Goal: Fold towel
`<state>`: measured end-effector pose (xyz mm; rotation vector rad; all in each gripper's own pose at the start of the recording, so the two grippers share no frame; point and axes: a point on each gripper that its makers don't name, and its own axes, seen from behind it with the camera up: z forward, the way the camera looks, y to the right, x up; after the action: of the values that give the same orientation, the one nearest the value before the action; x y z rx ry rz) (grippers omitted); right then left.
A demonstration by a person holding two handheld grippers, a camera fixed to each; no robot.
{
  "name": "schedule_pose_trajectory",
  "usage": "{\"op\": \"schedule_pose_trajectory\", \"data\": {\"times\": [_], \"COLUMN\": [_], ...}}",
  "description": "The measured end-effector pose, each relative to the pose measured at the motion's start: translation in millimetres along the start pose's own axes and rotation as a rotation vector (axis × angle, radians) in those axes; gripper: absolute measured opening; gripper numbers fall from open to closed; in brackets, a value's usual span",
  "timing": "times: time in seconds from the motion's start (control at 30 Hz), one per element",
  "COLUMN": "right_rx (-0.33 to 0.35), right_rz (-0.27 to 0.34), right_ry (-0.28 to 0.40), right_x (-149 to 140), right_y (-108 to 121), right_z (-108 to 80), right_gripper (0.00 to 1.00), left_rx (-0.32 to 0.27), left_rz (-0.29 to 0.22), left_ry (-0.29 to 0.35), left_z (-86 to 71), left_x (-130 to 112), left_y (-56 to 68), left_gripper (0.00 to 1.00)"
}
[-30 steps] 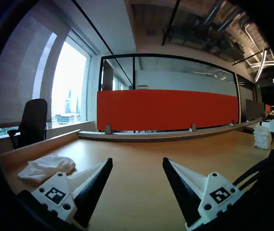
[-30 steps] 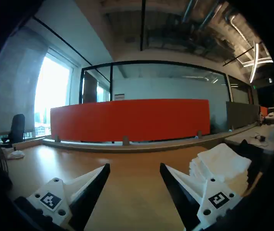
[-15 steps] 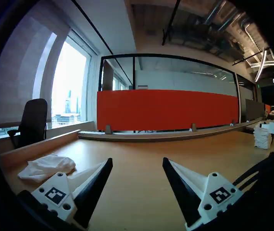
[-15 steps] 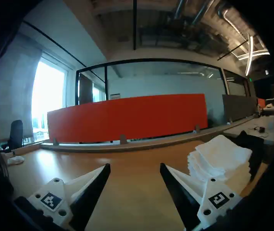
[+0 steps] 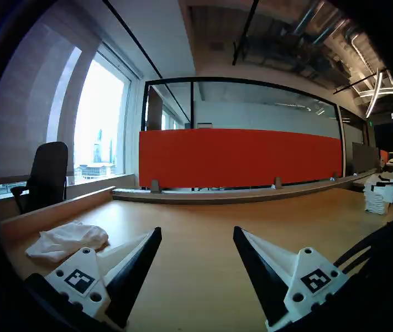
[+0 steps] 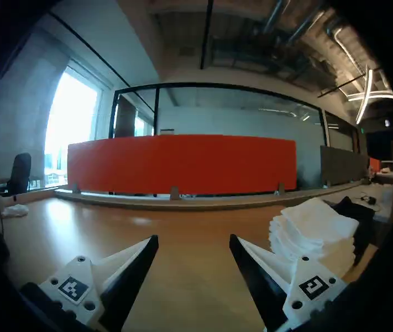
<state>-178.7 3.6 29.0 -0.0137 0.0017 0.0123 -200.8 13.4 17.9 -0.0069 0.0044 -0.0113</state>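
A crumpled white towel [image 5: 66,240] is seen lying in a loose heap on the wooden surface [image 5: 207,216], near its left edge and just beyond the left finger of the left gripper [image 5: 197,229]. No fold can be made out in it, and it is touched by neither gripper. In the right gripper view the same heap [image 6: 15,210] is seen far off to the left. A neat stack of folded towels [image 6: 313,235] is set close beside the right gripper [image 6: 193,237], just past its right finger, so part of the work is judged to be done already. The crumpled piece is judged to be the one left to be taken up, spread and folded, and that step is not yet begun.

The jaws of both grippers are held wide apart with nothing between them, and bare wood is seen in each gap.

The surface is a long, pale, glossy wooden desk on which window light is reflected. Something dark [image 6: 356,213] is lying behind the stack; what it is cannot be told. The far edge is closed off by a red partition [image 5: 240,157] set under glass panels. A black office chair [image 5: 44,174] is placed by a tall bright window [image 5: 99,130], and exposed pipes and strip lights [image 5: 374,91] are seen overhead.
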Motion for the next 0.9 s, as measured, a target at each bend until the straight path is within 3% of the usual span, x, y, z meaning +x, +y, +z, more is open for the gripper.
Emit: {"op": "schedule_pose_trajectory", "data": {"times": [0.9], "right_rx": [0.017], "right_rz": [0.006], "right_ry": [0.009], "right_x": [7.2], "right_y": [-2.8], "right_z": [-4.3], "right_gripper": [0.99], "left_rx": [0.000], "left_rz": [0.000], "left_ry": [0.000], "left_z": [0.8], "left_x": [-0.4], "left_y": [0.3], "left_gripper": [0.96]}}
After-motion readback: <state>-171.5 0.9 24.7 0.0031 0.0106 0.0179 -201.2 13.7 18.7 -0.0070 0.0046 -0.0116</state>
